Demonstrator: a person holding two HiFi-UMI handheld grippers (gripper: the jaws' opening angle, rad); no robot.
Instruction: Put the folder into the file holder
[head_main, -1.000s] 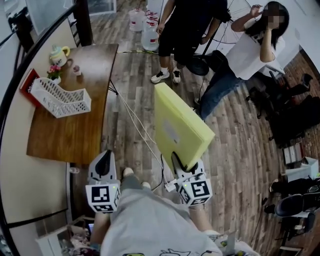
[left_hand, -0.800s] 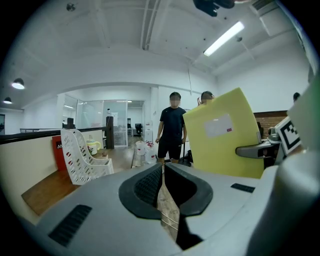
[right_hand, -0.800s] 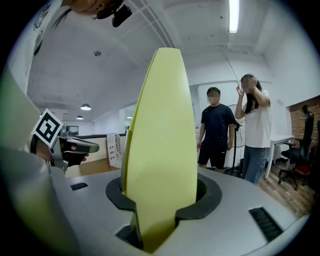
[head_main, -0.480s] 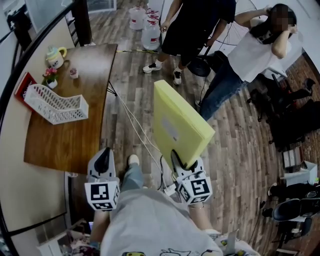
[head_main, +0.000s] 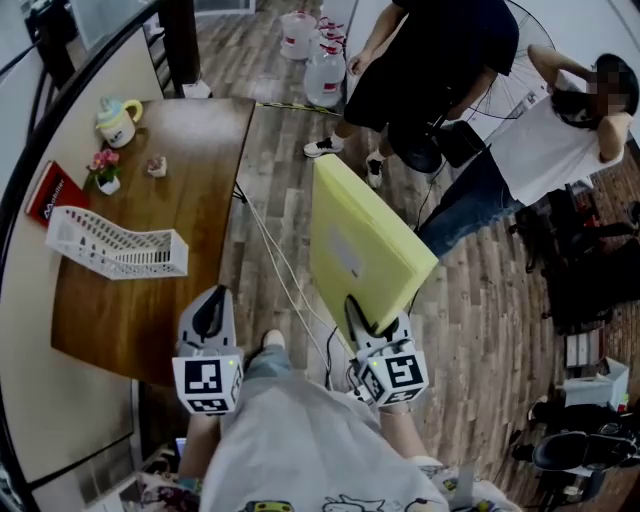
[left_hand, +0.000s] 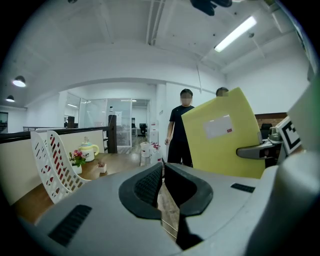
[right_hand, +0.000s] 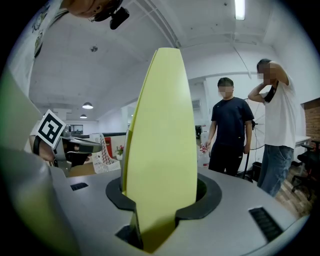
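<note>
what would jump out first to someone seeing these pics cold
The big yellow folder dominates, held upright in the right gripper over the plank floor in front of the person. To the left, the white file holder sits on the brown table, well apart from the folder. Two bystanders stand beyond it at upper right.

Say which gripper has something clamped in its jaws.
The right gripper, clamped on the lower edge of the yellow folder; the left gripper has its jaws together, nothing between them.
</note>
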